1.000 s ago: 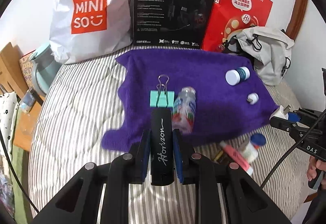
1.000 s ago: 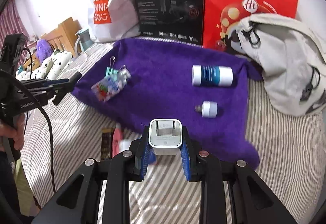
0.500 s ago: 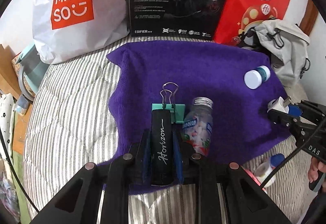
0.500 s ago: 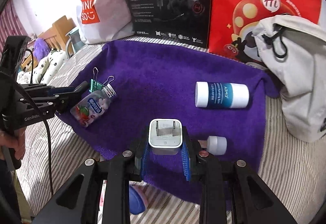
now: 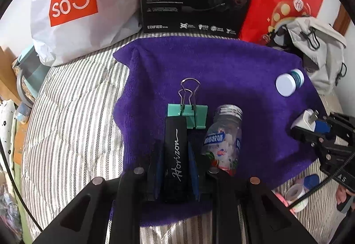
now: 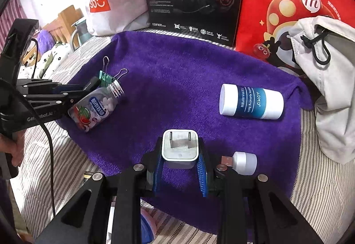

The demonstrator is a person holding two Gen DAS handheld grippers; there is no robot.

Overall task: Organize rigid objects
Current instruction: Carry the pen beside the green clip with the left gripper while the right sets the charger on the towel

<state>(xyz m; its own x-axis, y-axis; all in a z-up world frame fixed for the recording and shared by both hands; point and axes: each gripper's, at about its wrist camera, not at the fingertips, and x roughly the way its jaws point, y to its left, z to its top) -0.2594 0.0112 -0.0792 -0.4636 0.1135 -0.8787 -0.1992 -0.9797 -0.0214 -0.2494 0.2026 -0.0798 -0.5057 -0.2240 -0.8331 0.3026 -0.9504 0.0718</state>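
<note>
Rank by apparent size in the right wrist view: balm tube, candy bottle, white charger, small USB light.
1. Balm tube
2. Candy bottle, close to the tube
3. White charger, though nearest the camera, so inflated
4. Small USB light

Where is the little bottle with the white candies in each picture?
Left wrist view: the candy bottle lies low and right of centre, beside the black case held by the left gripper.
Right wrist view: the bottle lies at the left, next to the left gripper.
Shared landmark: the green binder clip by its silver neck, on the purple towel.
</note>
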